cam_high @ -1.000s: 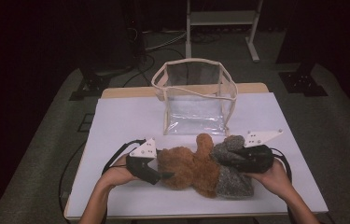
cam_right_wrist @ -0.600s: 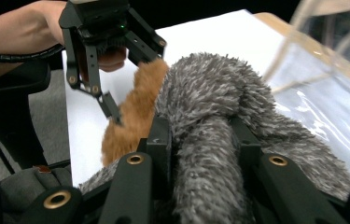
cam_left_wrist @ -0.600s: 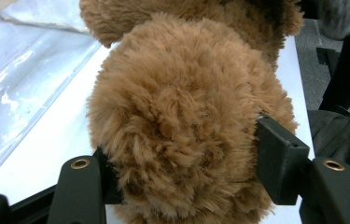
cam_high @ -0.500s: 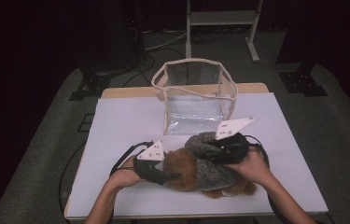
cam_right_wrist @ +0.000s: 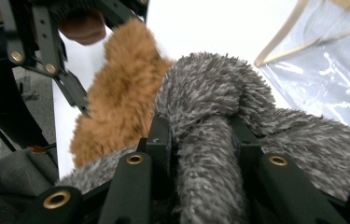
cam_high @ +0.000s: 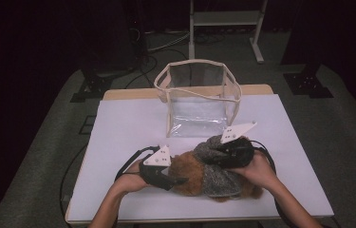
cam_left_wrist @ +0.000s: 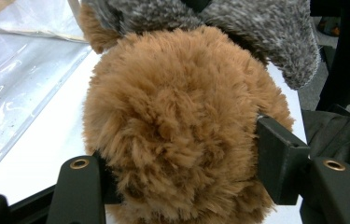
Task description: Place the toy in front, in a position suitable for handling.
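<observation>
**Both tools grip the plush toy**

The brown plush toy point(cam_high: 190, 173) lies on the white counter point(cam_high: 123, 128), at six o'clock from the clear bag point(cam_high: 199, 97). The left tool point(cam_high: 178, 181) has just tightened and clamps its brown fur. The right tool point(cam_high: 213, 154) pinches a fold of its grey knit garment point(cam_high: 218, 178), lifted at twelve o'clock over the body.

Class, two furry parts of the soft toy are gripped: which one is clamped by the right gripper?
The grey knitted part, squeezed between the right gripper jaws; the left gripper clamps the brown fluffy part.
</observation>
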Available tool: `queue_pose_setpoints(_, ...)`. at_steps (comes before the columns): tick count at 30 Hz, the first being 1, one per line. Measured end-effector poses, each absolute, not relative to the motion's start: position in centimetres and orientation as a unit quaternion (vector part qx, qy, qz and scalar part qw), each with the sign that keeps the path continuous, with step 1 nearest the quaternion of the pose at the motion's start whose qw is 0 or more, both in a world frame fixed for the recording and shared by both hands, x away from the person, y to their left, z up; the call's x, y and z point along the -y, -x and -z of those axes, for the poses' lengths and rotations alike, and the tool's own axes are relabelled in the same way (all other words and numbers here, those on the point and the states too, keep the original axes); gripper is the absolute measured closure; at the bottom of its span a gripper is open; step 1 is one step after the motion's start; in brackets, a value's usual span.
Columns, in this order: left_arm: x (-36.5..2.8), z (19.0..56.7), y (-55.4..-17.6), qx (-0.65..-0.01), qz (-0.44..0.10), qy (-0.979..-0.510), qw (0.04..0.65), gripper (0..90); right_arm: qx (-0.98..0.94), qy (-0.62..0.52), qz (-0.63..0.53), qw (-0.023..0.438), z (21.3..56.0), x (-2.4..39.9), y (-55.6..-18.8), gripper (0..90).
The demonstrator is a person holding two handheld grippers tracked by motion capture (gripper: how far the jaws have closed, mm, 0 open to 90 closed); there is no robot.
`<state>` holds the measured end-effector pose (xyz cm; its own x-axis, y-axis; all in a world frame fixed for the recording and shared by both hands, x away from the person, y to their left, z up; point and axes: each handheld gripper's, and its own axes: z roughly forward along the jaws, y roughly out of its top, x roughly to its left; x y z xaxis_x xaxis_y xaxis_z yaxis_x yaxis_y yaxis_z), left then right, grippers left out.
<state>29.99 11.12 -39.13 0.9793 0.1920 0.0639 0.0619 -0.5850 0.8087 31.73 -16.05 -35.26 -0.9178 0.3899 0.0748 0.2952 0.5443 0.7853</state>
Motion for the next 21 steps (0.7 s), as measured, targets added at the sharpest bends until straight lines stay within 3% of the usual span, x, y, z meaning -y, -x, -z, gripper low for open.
queue_pose_setpoints(8,-11.2,39.1,-29.9,-0.071,-0.074,-0.889,0.446,38.0,-0.88,-0.18,-0.434,0.062,34.7,14.3,-32.0,66.7)
queue_pose_setpoints(14,-11.3,39.1,-29.9,-0.068,-0.079,-0.89,0.444,37.5,-0.877,-0.202,-0.432,0.061,35.1,15.6,-33.2,66.8)
queue_pose_setpoints(21,-11.0,39.0,-29.9,-0.067,-0.081,-0.891,0.441,37.8,-0.878,-0.193,-0.434,0.056,35.0,15.7,-32.1,66.9)
